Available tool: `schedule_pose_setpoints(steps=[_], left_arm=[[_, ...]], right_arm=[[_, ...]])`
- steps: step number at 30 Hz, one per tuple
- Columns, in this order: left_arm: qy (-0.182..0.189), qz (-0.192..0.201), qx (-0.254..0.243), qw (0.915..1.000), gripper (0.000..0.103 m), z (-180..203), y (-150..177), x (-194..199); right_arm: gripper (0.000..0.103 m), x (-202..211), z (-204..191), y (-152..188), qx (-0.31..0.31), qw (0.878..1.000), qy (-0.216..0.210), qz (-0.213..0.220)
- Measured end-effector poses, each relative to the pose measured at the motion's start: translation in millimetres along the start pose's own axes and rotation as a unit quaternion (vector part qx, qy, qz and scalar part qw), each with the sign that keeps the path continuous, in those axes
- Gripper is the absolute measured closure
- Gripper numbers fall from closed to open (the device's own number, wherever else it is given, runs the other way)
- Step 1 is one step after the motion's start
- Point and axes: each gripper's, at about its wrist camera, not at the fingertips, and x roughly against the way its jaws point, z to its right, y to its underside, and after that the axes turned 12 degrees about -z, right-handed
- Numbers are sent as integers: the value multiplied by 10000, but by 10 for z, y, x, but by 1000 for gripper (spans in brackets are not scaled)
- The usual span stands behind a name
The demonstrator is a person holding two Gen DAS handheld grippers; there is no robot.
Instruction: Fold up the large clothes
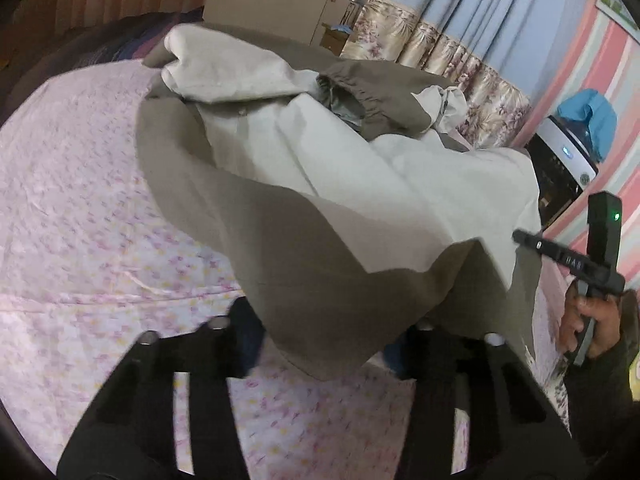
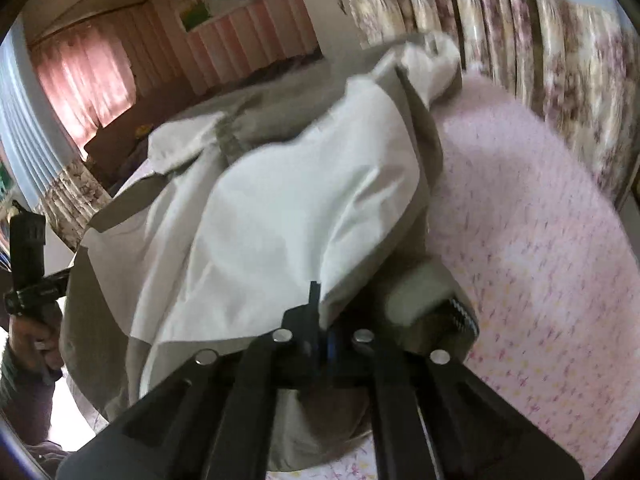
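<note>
Pink floral bedding filled the lower left of the left wrist view, with striped pink walls and flowered curtains behind, and a jacket lay heaped across the middle of the bed, olive outside and pale lining turned up, an elastic cuff showing near the upper centre. In that view the left gripper sat at the bottom edge with its jaws spread wide, the olive hem draped down between them; whether either finger touched the cloth could not be told. In the right wrist view the right gripper sat at lower centre with its jaws pressed together on a fold of lining and hem, the jacket rising from there toward the upper right. Each view caught the other hand at its edge gripping a handle. Judged from the drape, the cloth was light, soft and limp, the lining probably slippery, so it would sag from any single pinch and layers could slide apart. A sound hold would take the hem or a seam, shell and lining together, one corner per gripper
</note>
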Motion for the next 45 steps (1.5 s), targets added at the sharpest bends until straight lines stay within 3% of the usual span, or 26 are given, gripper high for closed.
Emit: schedule_pose_setpoints(steps=[2, 6, 8, 10, 11, 12, 14, 15, 17, 19, 24, 29, 33, 38, 42, 45], left_arm=[[-67, -7, -54, 10000, 67, -85, 7, 224], [-618, 283, -204, 9975, 72, -277, -78, 839], [-885, 512, -244, 9945, 72, -344, -139, 1144], [-1138, 392, -367, 9921, 71, -409, -202, 1267], [-1164, 303, -346, 9921, 67, -466, -213, 1250], [-1151, 125, -206, 9931, 64, -548, -198, 1150], [-1283, -259, -258, 9911, 53, -592, -103, 908], [-1250, -301, -254, 9914, 49, -606, -47, 852], [-1061, -110, -159, 9942, 30, -660, 40, 878], [-1108, 124, 65, 9937, 13, -729, 49, 948], [-1154, 535, 91, 9918, 3, -789, -221, 1242], [-1015, 1101, 261, 9884, 3, -933, -676, 1694], [-1353, 975, 213, 9858, 3, -950, -975, 1468], [-1216, 922, 206, 9881, 3, -872, -1301, 937], [-1096, 888, 322, 9895, 3, -729, -1508, 413], [-1151, 757, 272, 9901, 3, -590, -1581, 108]], right_arm=[[102, 112, -33, -69, 66, 9999, 10, 157], [102, 348, -216, -196, 375, 9981, -67, 491], [102, 385, -344, -242, 586, 9970, -160, 483], [101, 326, -379, -248, 646, 9973, -113, 327], [97, 275, -360, -233, 617, 9978, -123, 219], [90, 158, -320, -191, 568, 9982, -125, -161], [47, 105, -259, -86, 588, 9972, 174, -421], [42, 147, -235, -29, 645, 9967, 305, -391], [37, 340, -117, 43, 691, 9956, 570, -278], [33, 560, 34, 4, 566, 9960, 688, -48], [25, 905, 349, -461, 112, 9945, 856, 589], [21, 754, 427, -1067, -137, 9925, 735, 967], [21, 265, 292, -1571, -90, 9963, 420, 748], [21, -336, -358, -1921, 405, 9978, 360, 390], [21, -838, -780, -1938, 533, 9984, 162, 77], [21, -1292, -1152, -1819, 1073, 9932, 296, -328]])
